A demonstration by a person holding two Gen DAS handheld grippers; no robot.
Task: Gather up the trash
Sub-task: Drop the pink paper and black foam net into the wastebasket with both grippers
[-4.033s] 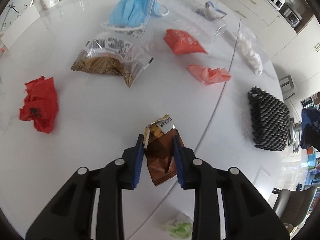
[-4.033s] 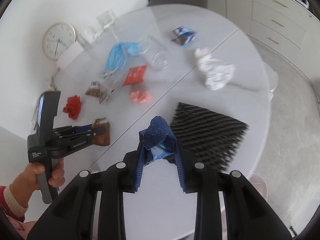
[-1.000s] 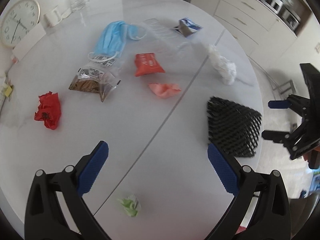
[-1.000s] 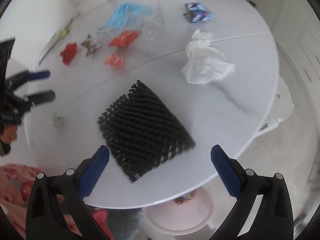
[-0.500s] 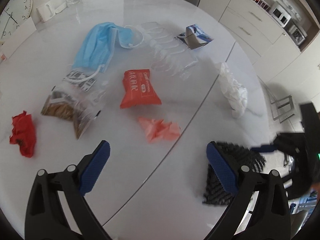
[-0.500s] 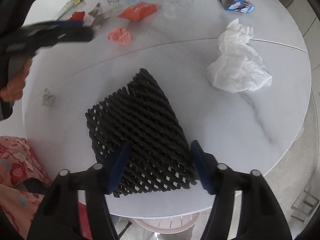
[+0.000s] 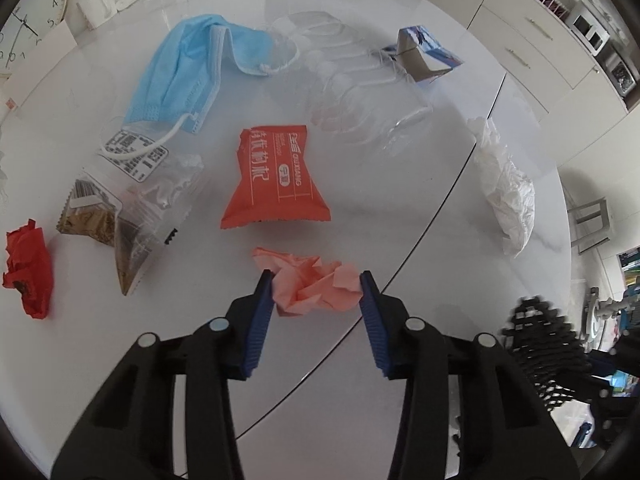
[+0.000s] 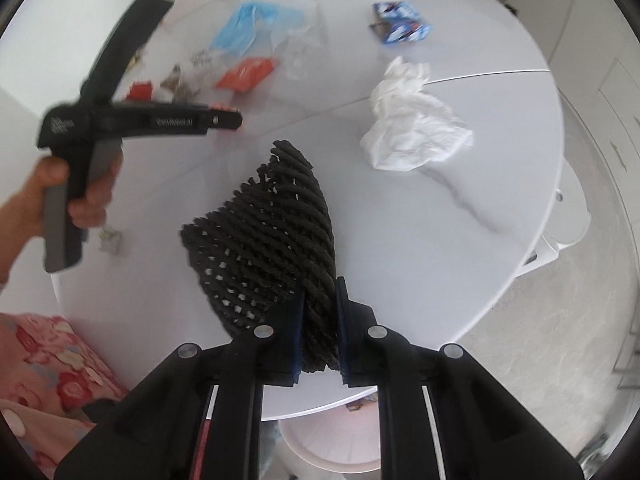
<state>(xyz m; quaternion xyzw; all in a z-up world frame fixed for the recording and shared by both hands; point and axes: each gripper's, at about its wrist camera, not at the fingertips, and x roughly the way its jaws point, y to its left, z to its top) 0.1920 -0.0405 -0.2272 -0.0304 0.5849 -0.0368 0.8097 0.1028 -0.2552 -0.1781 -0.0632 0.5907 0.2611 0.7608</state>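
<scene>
My left gripper (image 7: 316, 280) is open, its blue pads on either side of a crumpled pink paper (image 7: 312, 286) lying on the white table (image 7: 360, 208). My right gripper (image 8: 319, 296) is shut on a black foam net (image 8: 272, 236) and holds its near edge up off the table; the net also shows at the right edge of the left wrist view (image 7: 548, 344). The left gripper appears in the right wrist view (image 8: 228, 118), held by a hand.
On the table lie an orange-red packet (image 7: 274, 178), a blue face mask (image 7: 188, 76), a clear bag with brown bits (image 7: 116, 216), red crumpled paper (image 7: 28, 268), a clear plastic tray (image 7: 360, 96), a blue carton (image 7: 424, 56), white crumpled plastic (image 7: 508, 196) and a small green scrap (image 8: 110, 238). A pink bin (image 8: 332, 452) sits below the table edge.
My left gripper moved down to the pink paper and narrowed around it. My right gripper closed on the black foam net and lifted its edge.
</scene>
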